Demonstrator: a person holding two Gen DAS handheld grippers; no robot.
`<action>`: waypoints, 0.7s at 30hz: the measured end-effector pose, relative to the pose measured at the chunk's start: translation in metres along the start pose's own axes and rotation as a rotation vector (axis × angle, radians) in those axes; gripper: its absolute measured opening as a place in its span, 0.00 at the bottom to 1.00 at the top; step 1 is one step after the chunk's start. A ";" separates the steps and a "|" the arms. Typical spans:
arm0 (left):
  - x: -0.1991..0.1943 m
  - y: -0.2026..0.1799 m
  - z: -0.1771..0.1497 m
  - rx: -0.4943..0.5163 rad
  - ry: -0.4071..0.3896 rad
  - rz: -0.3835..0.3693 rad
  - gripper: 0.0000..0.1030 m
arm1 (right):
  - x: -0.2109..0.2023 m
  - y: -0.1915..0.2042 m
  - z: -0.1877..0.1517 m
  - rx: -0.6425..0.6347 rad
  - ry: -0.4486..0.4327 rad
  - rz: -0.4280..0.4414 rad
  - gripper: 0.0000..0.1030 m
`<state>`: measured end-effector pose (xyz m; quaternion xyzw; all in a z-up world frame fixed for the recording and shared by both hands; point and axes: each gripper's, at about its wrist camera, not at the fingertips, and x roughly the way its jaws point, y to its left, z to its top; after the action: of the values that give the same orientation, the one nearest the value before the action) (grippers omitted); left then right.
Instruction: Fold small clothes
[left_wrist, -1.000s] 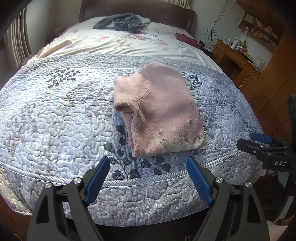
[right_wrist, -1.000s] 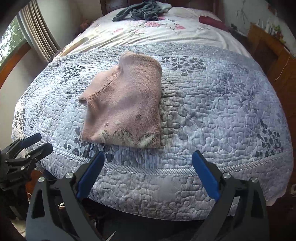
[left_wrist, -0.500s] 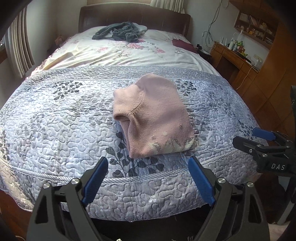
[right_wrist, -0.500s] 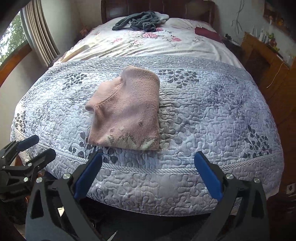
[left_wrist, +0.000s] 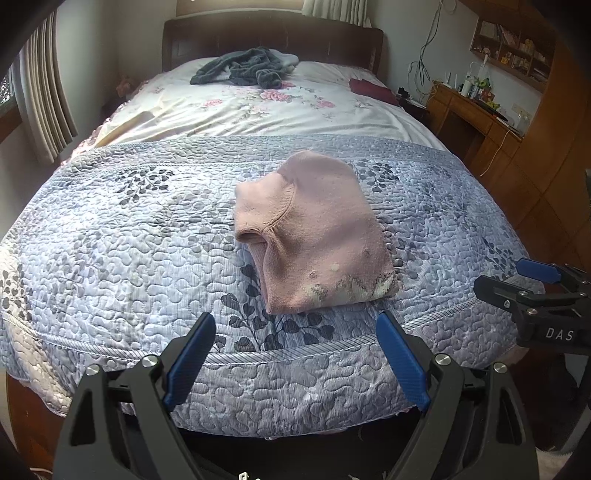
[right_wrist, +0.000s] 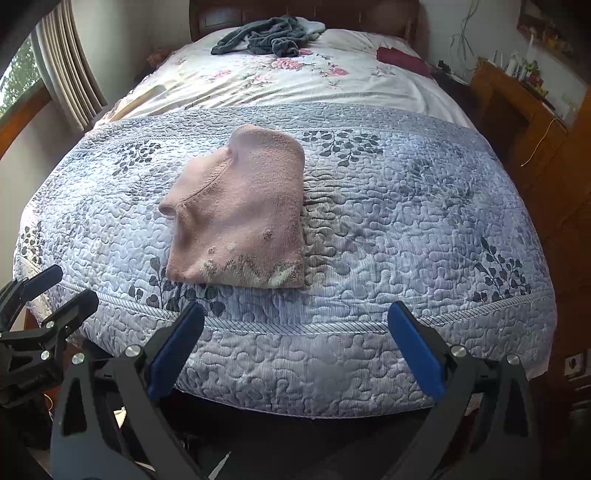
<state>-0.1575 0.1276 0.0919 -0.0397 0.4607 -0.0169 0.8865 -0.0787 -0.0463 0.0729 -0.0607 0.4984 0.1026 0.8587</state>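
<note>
the pink sweater is left folded on the quilt; left gripper and right gripper are held clear, jaws spread and empty, the fold judged done.

Sweater: dusty pink knit, grey-and-cream zigzag band at hem. Quilt: pale lavender-blue, stippled stitching, dark grey leaf sprays. Sheet: cream, pink rose print. Clothes pile: slate grey. Headboard: dark brown wood. Hand-held gripper pads: blue on black frame.
</note>
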 end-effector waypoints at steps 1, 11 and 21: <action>0.000 0.000 0.000 0.000 0.001 0.000 0.86 | 0.001 0.000 0.000 -0.003 0.001 -0.006 0.96; 0.006 -0.001 -0.001 -0.001 0.017 -0.004 0.86 | 0.006 -0.003 0.001 0.008 0.002 -0.007 0.96; 0.010 0.000 0.000 -0.006 0.028 -0.007 0.86 | 0.010 -0.005 0.001 0.016 0.010 -0.010 0.96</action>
<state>-0.1521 0.1274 0.0836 -0.0438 0.4730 -0.0191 0.8798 -0.0715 -0.0494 0.0645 -0.0569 0.5030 0.0943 0.8573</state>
